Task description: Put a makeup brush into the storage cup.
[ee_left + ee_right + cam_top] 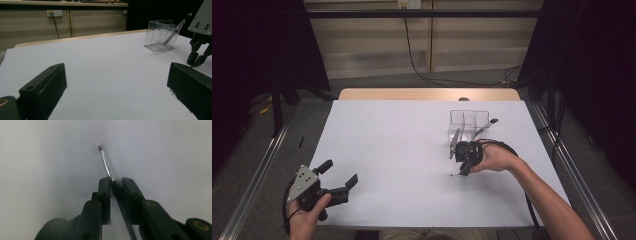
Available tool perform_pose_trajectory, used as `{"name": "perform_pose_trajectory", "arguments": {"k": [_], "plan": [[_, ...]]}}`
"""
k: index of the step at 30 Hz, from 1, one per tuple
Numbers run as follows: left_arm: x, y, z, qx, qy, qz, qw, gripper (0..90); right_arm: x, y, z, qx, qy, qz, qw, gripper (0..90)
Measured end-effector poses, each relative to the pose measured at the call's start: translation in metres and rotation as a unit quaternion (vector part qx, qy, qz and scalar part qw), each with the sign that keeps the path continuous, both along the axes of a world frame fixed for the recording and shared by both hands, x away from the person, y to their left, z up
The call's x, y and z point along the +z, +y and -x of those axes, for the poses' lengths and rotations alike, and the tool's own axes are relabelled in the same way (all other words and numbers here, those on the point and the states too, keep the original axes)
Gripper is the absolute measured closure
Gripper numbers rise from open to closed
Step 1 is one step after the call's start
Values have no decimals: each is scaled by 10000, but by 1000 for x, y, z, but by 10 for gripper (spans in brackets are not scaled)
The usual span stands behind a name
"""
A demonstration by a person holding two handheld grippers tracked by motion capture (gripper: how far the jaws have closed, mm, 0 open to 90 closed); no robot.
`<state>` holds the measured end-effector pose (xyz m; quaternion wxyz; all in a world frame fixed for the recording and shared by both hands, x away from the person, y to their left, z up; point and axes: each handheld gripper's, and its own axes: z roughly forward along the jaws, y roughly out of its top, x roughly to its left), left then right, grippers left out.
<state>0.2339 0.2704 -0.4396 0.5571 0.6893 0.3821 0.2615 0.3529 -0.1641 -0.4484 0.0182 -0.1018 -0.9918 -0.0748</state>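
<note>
A beige wall with an outlet (408, 4) and hanging cable (412, 55) is standing behind the white table (402, 150), with dark curtains flanking it. A clear box (468, 125) is sitting right of centre, holding another brush (484, 128). Just before it, the right gripper (460, 169) is pinching a thin brush (105, 164), bristles down against the table, while the left gripper (339, 175) is resting wide open, holding nothing, at the near left.
</note>
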Motion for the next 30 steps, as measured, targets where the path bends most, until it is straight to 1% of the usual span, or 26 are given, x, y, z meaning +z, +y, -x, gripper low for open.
{"name": "perform_pose_trajectory", "arguments": {"k": [2,6,7,8,13,19,24,25,26,27,29,30], "plan": [[0,0,0,-2,-12,-3,10000,26,0,1,-1,23,30,18,10000,799],[0,0,0,-37,-21,-46,10000,26,0,2,-1,-73,132,87,9998,818],[0,0,0,-31,-21,-58,10000,26,0,2,-2,-23,96,48,9999,825],[0,0,1,-28,-19,-55,10000,26,0,2,-2,18,99,83,9999,830],[0,-1,1,-34,-31,-72,10000,26,0,3,-3,-49,170,99,9998,860],[0,-1,1,-29,-34,-80,10000,26,0,2,-3,-45,172,74,9998,864],[-1,-2,0,-17,-17,-57,10000,26,0,2,-2,-124,159,60,9998,865],[-1,-2,0,-54,-15,-138,9999,26,0,1,-1,-129,152,53,9998,865],[-1,-5,1,-80,0,-105,9999,26,0,-1,0,-150,99,-38,9998,866],[-1,-6,1,-98,-20,-130,9999,26,0,-2,1,-189,103,-66,9997,866],[-1,-6,1,-92,-28,-127,9999,26,-1,-4,1,-182,56,-158,9997,866],[-1,-6,1,-92,-28,-127,9999,26,-1,-4,1,-182,56,-158,9997,866]]}}
